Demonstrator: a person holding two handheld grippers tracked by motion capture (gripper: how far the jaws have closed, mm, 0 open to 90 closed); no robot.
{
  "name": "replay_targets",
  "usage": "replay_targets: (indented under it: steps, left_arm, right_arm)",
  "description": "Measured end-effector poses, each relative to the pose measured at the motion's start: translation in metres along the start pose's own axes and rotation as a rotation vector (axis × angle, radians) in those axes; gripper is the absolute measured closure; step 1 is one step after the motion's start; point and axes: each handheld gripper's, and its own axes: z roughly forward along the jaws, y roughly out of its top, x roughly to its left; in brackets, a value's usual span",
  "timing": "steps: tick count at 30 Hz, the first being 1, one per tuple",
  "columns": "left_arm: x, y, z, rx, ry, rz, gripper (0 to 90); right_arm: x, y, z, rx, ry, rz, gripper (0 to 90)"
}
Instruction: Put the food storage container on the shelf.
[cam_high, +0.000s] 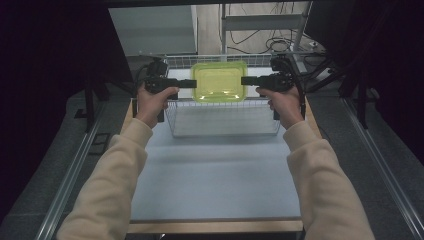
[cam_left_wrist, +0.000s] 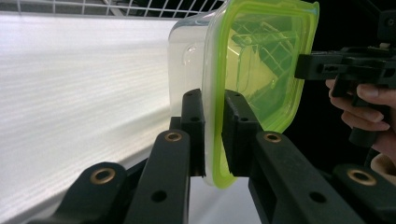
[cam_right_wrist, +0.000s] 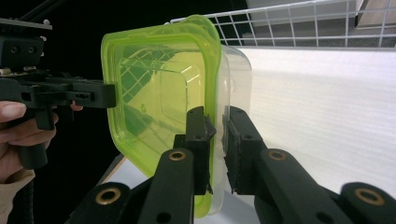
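I am holding the clear container (cam_high: 220, 82) with its lime-green lid (cam_high: 219, 75) up in the upper middle of the high view, over the white wire basket (cam_high: 222, 125); it is hanging between my two tools, lid facing the camera. My left tool (cam_high: 192, 83) is pinching the container's left rim; in the left gripper view its jaws are closing on the green edge at the centre of the frame, one jaw on each side of the lid (cam_left_wrist: 261, 74), with the clear body (cam_left_wrist: 187, 60) bulging off to the left. My right tool (cam_high: 245, 80) is clamping the opposite rim; in the right gripper view its jaws are squeezing the lid's edge (cam_right_wrist: 159, 102) and the clear lip just right of centre. The basket is sitting at the far end of the pale grey counter (cam_high: 215, 175); my cream sleeves (cam_high: 107, 180) are coming in from the bottom corners of the high view.
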Motion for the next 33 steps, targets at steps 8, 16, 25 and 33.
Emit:
replay_targets:
  steps: [8,16,25,33]
  left_arm:
    - [0.005,0.013,0.012,0.031,0.014,-0.011,80.8]
    - [0.014,0.022,0.030,0.054,0.031,-0.053,80.7]
    - [0.029,0.023,0.041,-0.001,-0.023,-0.136,78.8]
    - [0.034,0.025,0.052,-0.010,0.013,-0.154,74.5]
  right_arm:
    - [-0.015,0.009,0.007,-0.003,-0.013,0.037,80.6]
    - [-0.035,0.017,0.019,0.041,-0.029,0.101,80.1]
    - [-0.048,0.019,0.028,0.002,-0.004,0.162,78.8]
    - [-0.052,0.018,0.036,-0.017,-0.032,0.175,74.4]
